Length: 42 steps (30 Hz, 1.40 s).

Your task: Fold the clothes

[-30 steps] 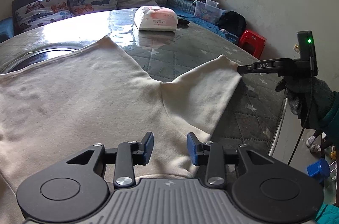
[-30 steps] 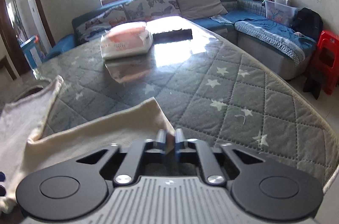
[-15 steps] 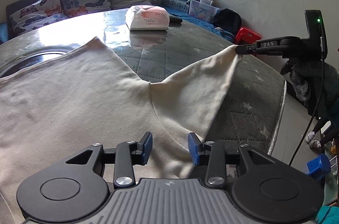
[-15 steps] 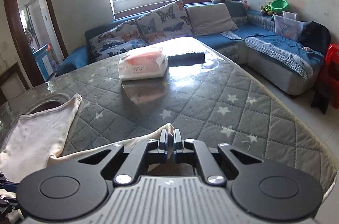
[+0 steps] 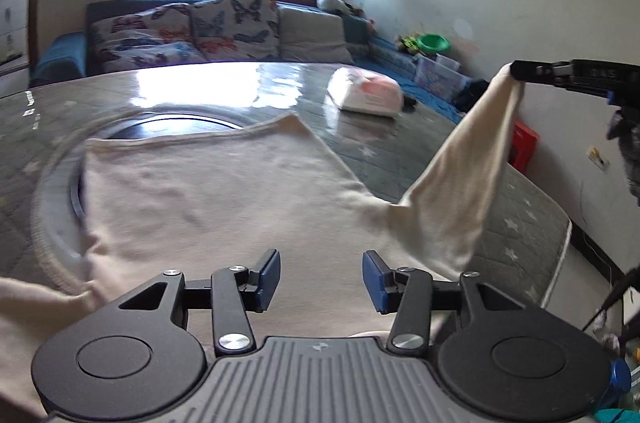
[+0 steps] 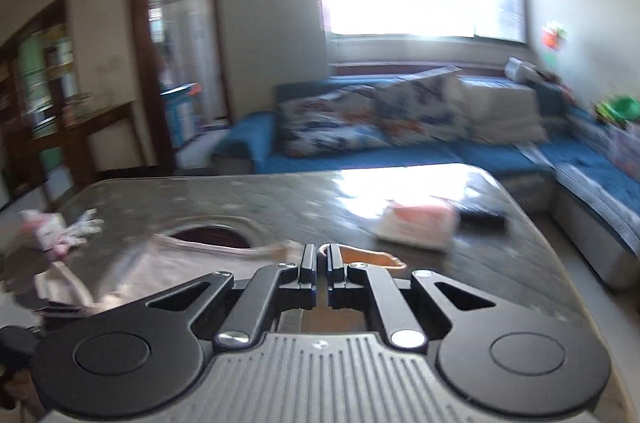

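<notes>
- The cream garment (image 5: pixel 224 199) lies spread on the quilted grey table (image 5: pixel 516 223). Its body is flat; one sleeve (image 5: pixel 460 183) is drawn up off the surface.
- The right gripper (image 5: pixel 520 73) is clamped on the sleeve end, fingers closed with cloth between them. The right wrist view confirms it: a fold of fabric (image 6: pixel 372 257) shows just beyond the closed tips (image 6: pixel 321 255).
- Against half a second ago, the sleeve end stands markedly higher above the table and the sleeve hangs steeper, taut from the armpit upward.
- The left gripper (image 5: pixel 320 277) hovers low over the garment's near part, jaws wide apart, holding nothing. Its spread is unchanged from the earlier frames.
- The left view has swung leftward: the dark round recess (image 5: pixel 168 125) under the cloth's far edge now sits centre-frame.
- The white and pink pack (image 5: pixel 370 95) rests on the far side of the table, well apart from the garment.
- The right wrist view is blurred by motion.
</notes>
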Each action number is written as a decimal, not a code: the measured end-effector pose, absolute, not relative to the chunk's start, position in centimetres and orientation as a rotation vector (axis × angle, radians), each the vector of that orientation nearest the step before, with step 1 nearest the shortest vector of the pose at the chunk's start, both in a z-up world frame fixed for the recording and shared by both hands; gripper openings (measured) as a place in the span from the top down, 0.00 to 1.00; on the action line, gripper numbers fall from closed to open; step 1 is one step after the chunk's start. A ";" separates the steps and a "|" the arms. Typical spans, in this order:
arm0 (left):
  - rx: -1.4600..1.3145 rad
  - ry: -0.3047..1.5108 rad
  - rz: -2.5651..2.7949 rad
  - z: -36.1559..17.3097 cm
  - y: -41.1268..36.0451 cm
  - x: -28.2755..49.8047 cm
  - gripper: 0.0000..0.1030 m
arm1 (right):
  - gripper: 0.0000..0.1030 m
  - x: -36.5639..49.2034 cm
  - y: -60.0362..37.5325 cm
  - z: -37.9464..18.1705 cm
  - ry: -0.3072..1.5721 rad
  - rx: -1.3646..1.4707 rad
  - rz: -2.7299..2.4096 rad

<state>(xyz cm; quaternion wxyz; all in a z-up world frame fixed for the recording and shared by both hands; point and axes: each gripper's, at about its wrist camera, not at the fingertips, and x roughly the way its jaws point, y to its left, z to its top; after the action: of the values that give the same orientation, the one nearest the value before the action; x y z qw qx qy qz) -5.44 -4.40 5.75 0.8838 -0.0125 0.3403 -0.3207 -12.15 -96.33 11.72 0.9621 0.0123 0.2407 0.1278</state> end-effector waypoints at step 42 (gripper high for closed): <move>-0.073 0.734 -0.606 4.3 -1.8 -5.7 0.52 | 0.90 -11.1 -87.2 -0.4 0.840 -0.112 0.554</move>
<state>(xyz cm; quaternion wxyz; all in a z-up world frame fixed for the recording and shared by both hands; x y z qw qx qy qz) -5.67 -1.78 4.30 0.8884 -0.0353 0.3531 -0.2914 -11.10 -87.24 -0.35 0.8746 -0.0537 0.4025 0.2651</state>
